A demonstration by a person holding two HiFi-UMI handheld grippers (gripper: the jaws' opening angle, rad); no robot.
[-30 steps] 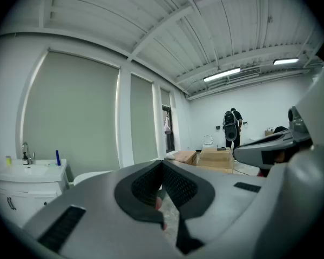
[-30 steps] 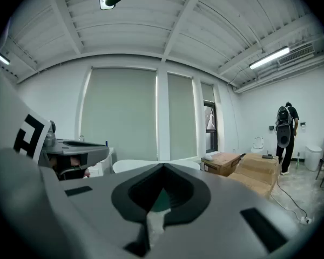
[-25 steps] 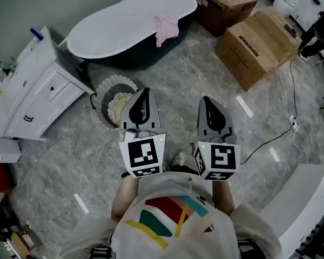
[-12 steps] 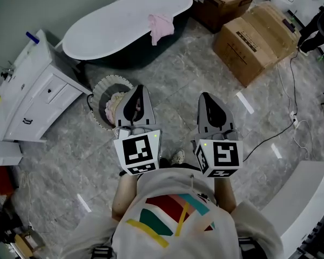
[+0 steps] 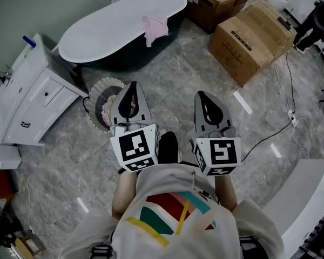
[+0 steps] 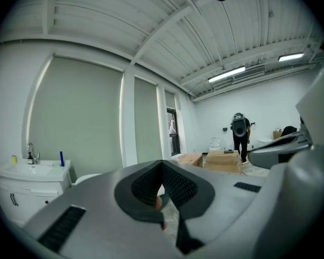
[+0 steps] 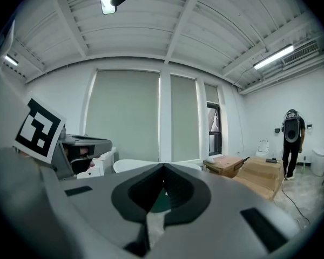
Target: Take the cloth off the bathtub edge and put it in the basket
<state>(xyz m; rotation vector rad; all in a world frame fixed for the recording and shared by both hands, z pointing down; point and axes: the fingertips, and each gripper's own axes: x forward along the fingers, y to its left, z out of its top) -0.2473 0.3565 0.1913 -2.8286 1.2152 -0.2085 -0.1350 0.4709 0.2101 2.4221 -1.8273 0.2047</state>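
Observation:
A pink cloth [image 5: 154, 28] hangs over the near edge of the white bathtub [image 5: 113, 23] at the top of the head view. A round frilled basket [image 5: 95, 95] with pale cloth inside stands on the floor below the tub, partly hidden by my left gripper [image 5: 132, 85]. That gripper is shut with nothing in it, held at waist height. My right gripper [image 5: 204, 95] hangs beside it, also shut and empty. In the left gripper view the left gripper [image 6: 162, 163] has its jaws together; the right gripper [image 7: 163, 167] shows the same in its own view.
A white vanity cabinet [image 5: 29, 96] with a sink stands at the left. Two cardboard boxes [image 5: 254, 36] sit right of the tub. A black cable [image 5: 281, 123] trails over the grey tiled floor. A person [image 6: 240, 136] stands far off across the room.
The whole scene has slid slightly left and up in the head view; the tub and basket sit nearer the top left. Both grippers keep their pose and stay shut.

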